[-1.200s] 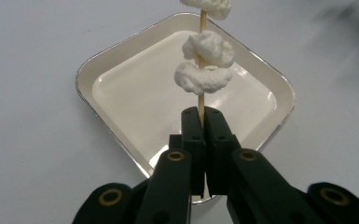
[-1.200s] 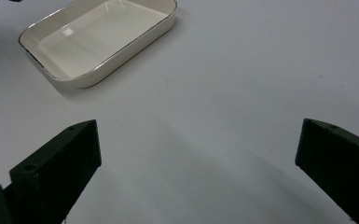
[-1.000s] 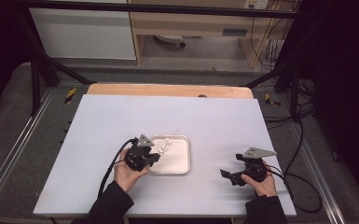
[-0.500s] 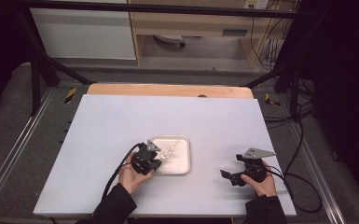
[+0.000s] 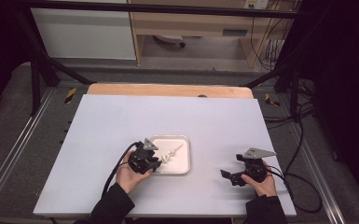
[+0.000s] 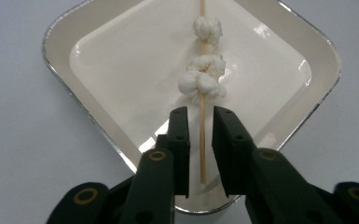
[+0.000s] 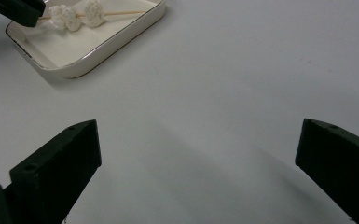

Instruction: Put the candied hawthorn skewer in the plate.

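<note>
The left tool [image 6: 200, 140] sits over the near rim of a white tray [image 6: 65, 56] with a metallic edge, its jaws pointing into the tray. Between those jaws runs a thin wooden skewer [image 6: 202, 154], lying flat on the tray floor. The jaws have just been opening: a sliver of gap shows on either side of the stick, so the pads no longer press on it and the skewer is released. Just beyond the jaw tips, three white, lumpy pieces of food [image 6: 204, 77] are threaded on the skewer, two bunched together nearest the tool and one a little farther along; what the food is cannot be told for sure. The bare stick carries on past them toward the far corner of the tray.

In the high view the left tool [image 5: 145, 158] rests at the tray's [image 5: 186, 161] left edge, held in the person's left hand [image 5: 128, 175].

The right tool [image 7: 200, 154] hovers over the bare white worktop [image 7: 242, 70], well apart from the tray, its jaws spread wide with nothing between them. From there the tray lies ahead and to the left.
</note>
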`<action>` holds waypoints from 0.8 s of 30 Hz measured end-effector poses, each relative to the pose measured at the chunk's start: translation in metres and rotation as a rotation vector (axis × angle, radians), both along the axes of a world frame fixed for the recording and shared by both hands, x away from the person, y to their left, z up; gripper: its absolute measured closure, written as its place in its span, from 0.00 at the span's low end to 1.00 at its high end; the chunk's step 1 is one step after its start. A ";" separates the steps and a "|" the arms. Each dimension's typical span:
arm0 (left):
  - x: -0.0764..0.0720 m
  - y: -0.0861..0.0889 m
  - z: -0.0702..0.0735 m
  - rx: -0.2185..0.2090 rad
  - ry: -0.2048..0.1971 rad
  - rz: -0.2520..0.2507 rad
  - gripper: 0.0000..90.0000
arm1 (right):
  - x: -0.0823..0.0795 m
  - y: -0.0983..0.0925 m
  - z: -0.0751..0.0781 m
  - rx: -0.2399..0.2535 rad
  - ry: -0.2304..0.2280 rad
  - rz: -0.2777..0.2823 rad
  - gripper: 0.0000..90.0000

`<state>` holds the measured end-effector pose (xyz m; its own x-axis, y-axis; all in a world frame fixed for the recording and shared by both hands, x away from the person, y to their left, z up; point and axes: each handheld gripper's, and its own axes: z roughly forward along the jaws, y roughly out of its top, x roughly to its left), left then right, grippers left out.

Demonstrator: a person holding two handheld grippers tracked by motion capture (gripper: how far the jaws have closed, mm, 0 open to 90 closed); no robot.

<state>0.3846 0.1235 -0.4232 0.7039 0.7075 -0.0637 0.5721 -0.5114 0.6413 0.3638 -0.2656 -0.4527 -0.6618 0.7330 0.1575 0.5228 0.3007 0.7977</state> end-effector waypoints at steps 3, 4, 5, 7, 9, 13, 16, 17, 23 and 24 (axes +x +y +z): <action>-0.002 0.010 0.006 -0.016 -0.026 -0.002 0.70 | 0.000 -0.001 0.001 0.000 -0.002 0.001 0.01; -0.003 0.013 0.008 -0.013 -0.037 -0.002 0.66 | 0.000 -0.001 0.001 0.002 -0.002 -0.001 0.01; -0.003 0.018 0.010 -0.016 -0.045 -0.004 0.62 | 0.000 -0.001 0.001 0.003 0.000 -0.003 0.01; -0.004 0.025 0.011 -0.026 -0.045 -0.008 0.53 | -0.001 -0.001 0.001 0.003 0.001 -0.005 0.01; -0.004 0.030 0.012 -0.019 -0.055 -0.009 0.43 | 0.000 -0.002 0.002 0.003 -0.004 -0.004 0.01; -0.006 0.045 0.010 -0.013 -0.054 -0.009 0.28 | -0.001 -0.002 0.002 0.008 -0.001 -0.010 0.01; -0.009 0.056 0.007 -0.024 -0.054 -0.003 0.23 | -0.001 -0.002 0.002 0.008 -0.002 -0.011 0.01; -0.010 0.060 0.006 -0.025 -0.055 0.002 0.21 | -0.001 -0.002 0.002 0.005 -0.004 -0.007 0.01; -0.018 0.082 -0.001 -0.035 -0.064 0.021 0.14 | -0.001 -0.002 0.002 0.004 -0.005 -0.008 0.01; -0.019 0.086 -0.003 -0.040 -0.067 0.028 0.13 | -0.001 -0.002 0.002 0.003 -0.006 -0.007 0.01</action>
<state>0.3652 0.2094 -0.4259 0.6873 0.7249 -0.0462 0.5411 -0.4686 0.6983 0.3629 -0.2677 -0.4506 -0.6575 0.7373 0.1551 0.5198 0.2948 0.8018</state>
